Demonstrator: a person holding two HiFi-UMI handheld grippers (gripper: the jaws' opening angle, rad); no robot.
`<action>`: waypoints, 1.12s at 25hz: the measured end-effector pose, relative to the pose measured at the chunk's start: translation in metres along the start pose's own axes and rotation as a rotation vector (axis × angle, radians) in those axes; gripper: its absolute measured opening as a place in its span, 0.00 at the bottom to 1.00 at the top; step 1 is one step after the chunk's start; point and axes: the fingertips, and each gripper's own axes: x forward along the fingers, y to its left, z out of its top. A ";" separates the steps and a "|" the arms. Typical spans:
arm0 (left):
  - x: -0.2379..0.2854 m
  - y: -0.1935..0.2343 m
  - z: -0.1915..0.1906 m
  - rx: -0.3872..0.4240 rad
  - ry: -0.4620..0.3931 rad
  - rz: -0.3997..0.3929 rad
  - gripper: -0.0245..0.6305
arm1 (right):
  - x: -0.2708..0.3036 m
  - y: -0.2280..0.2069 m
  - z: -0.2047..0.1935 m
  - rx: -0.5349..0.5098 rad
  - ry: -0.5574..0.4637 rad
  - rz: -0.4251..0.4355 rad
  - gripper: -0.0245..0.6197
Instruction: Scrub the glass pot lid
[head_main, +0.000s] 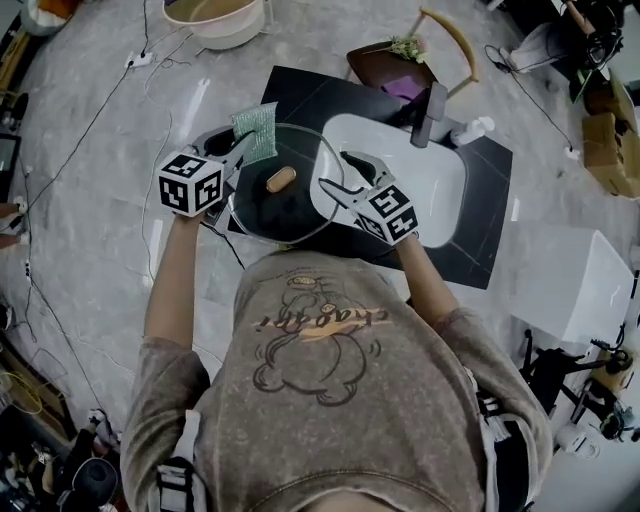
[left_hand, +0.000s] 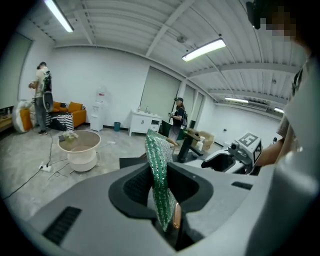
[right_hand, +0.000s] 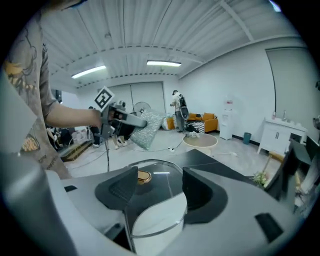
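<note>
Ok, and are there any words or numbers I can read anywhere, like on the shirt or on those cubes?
On the shirt: a curly word above a cartoon figure, upside down here and too blurred to read.
On the marker cubes of the left gripper and right gripper: only black-and-white square patterns, no letters.
On the glass lid, green scrub pad and sink: no writing visible.
So nothing here can be read.

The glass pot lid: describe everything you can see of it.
The glass pot lid is round, clear glass with a thin metallic rim and a golden knob facing up. It lies roughly flat across the dark counter and the white sink. The right tool straddles its near rim, jaws apart. The green scouring pad, pinched in the left tool, hangs at its far rim; contact unclear.
</note>
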 end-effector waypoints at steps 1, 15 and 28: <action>-0.013 -0.001 -0.001 -0.007 -0.023 0.025 0.18 | -0.008 -0.003 0.002 0.014 -0.019 -0.017 0.48; -0.094 -0.044 -0.008 -0.150 -0.271 0.206 0.18 | -0.079 0.005 0.043 0.086 -0.236 -0.131 0.47; -0.087 -0.063 0.007 -0.027 -0.312 0.227 0.18 | -0.090 0.003 0.054 0.101 -0.311 -0.284 0.08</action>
